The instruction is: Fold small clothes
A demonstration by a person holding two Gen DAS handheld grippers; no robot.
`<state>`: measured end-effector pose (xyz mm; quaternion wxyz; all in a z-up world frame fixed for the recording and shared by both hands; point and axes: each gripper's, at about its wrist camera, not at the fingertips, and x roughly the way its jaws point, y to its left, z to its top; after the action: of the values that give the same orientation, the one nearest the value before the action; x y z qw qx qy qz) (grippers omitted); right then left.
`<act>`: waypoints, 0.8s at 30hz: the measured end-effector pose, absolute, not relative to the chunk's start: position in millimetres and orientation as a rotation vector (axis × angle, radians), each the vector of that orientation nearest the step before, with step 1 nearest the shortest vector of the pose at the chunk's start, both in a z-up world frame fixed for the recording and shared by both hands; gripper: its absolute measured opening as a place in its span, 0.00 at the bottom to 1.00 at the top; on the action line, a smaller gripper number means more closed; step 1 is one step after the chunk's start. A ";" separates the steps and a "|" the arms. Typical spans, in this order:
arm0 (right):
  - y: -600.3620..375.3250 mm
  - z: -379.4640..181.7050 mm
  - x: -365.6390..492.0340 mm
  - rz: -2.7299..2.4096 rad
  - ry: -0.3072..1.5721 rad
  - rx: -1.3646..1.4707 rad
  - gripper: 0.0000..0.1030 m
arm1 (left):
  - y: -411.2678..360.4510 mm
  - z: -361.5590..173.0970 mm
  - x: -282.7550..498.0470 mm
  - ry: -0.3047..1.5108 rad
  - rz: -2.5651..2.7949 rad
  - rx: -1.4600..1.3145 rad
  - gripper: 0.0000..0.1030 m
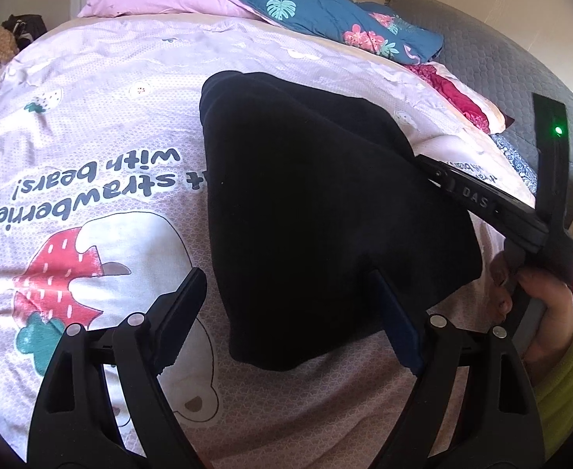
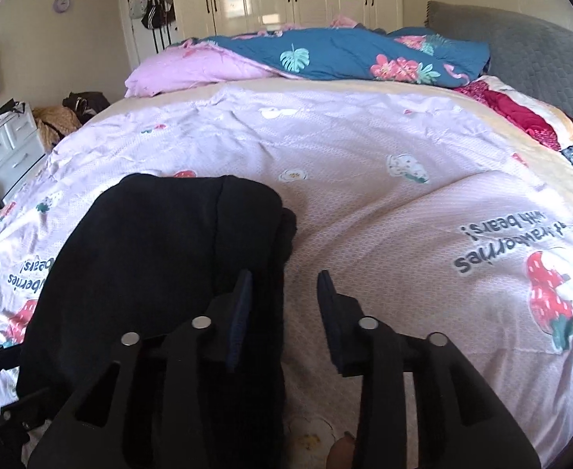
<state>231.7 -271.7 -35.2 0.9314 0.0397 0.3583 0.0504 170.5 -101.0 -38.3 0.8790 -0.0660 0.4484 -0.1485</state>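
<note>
Black garment (image 1: 317,211) lies lengthwise away from both grippers; left gripper (image 1: 286,316) spread wide straddling its near end, right gripper (image 2: 284,293) part-open, seemingly empty, at its right edge

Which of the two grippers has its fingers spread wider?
The left gripper: its fingers straddle the black garment's near end, while the right gripper shows only a narrow gap.

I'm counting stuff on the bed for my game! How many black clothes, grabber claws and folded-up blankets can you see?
Black clothes: 1, the black garment
Grabber claws: 2, the left gripper and the right gripper
Folded-up blankets: 1, the blue floral quilt
Total: 4
</note>
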 end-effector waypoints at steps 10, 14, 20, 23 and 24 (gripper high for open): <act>-290.9 5.7 166.4 0.117 0.597 0.156 0.93 | -92.1 -16.5 154.7 0.879 -0.309 -0.143 0.87; -286.5 17.3 141.1 0.139 0.570 0.143 0.96 | -88.7 -5.5 143.4 0.842 -0.305 -0.132 0.91; -278.1 27.8 104.6 0.141 0.526 0.118 0.96 | -85.0 8.9 125.8 0.790 -0.285 -0.116 0.91; -277.4 28.7 88.8 0.138 0.512 0.115 0.96 | -82.6 13.5 115.9 0.766 -0.286 -0.103 0.91; -277.5 28.7 83.8 0.133 0.506 0.113 0.96 | -82.0 14.5 112.1 0.759 -0.288 -0.098 0.91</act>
<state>83.8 -277.5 28.7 0.9645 0.0557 0.2498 0.0656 112.1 -82.0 14.5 0.9175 -0.0477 0.3691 -0.1402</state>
